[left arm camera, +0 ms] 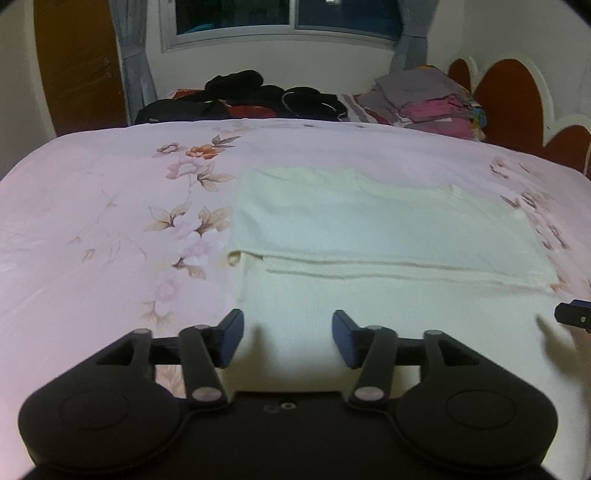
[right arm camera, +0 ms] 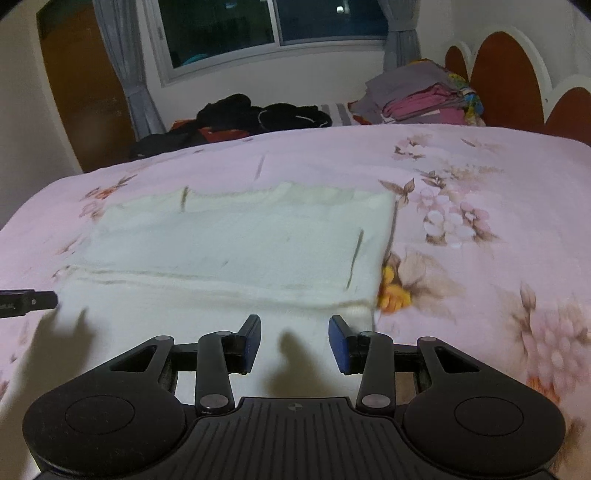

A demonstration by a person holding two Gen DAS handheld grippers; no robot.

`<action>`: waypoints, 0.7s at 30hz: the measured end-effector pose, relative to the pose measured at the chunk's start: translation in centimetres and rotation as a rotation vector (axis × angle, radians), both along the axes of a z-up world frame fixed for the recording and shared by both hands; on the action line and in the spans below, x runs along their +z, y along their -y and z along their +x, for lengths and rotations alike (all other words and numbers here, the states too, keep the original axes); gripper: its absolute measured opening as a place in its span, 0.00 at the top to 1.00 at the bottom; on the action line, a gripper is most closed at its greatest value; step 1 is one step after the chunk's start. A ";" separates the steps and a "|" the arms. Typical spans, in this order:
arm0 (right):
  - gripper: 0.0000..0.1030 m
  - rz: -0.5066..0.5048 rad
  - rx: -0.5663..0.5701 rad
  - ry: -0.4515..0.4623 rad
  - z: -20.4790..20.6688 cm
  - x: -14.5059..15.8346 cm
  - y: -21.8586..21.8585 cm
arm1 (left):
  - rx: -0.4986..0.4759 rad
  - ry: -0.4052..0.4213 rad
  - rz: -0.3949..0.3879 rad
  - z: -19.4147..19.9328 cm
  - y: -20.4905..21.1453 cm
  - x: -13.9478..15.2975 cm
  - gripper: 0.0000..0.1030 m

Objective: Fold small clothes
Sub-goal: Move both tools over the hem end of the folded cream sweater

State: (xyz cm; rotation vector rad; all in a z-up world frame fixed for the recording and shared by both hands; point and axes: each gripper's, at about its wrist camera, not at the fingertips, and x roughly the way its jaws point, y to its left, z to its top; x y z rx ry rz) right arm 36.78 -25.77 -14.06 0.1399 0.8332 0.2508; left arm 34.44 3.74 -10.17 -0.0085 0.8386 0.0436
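Since the cream knit garment (left arm camera: 388,236) lies flat on the pink floral bedspread (left arm camera: 92,221), partly folded with a layered edge across its middle, we judge it soft, light and limp; we would pinch its near hem at both corners; our left gripper (left arm camera: 287,338) and right gripper (right arm camera: 294,341) hover over that hem, jaws wide apart, holding nothing.

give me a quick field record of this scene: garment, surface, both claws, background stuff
garment: cream knit, partly folded, lying flat
surface: pink floral bedsheet
left claw: open, over the garment's near left part
right claw: open, over its near right part
background: dark clothes heap, folded clothes stack, window
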 end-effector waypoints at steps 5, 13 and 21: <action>0.60 -0.003 -0.009 -0.001 -4.2 0.7 -0.8 | -0.061 -0.001 0.002 -2.5 0.5 0.2 0.44; 0.60 -0.041 -0.057 -0.011 -11.4 1.6 -2.1 | -0.132 0.001 -0.020 -7.5 -0.4 0.3 0.39; 0.60 -0.053 -0.101 -0.030 -17.7 2.1 -2.0 | -0.180 -0.017 -0.054 -12.7 -2.3 0.3 0.33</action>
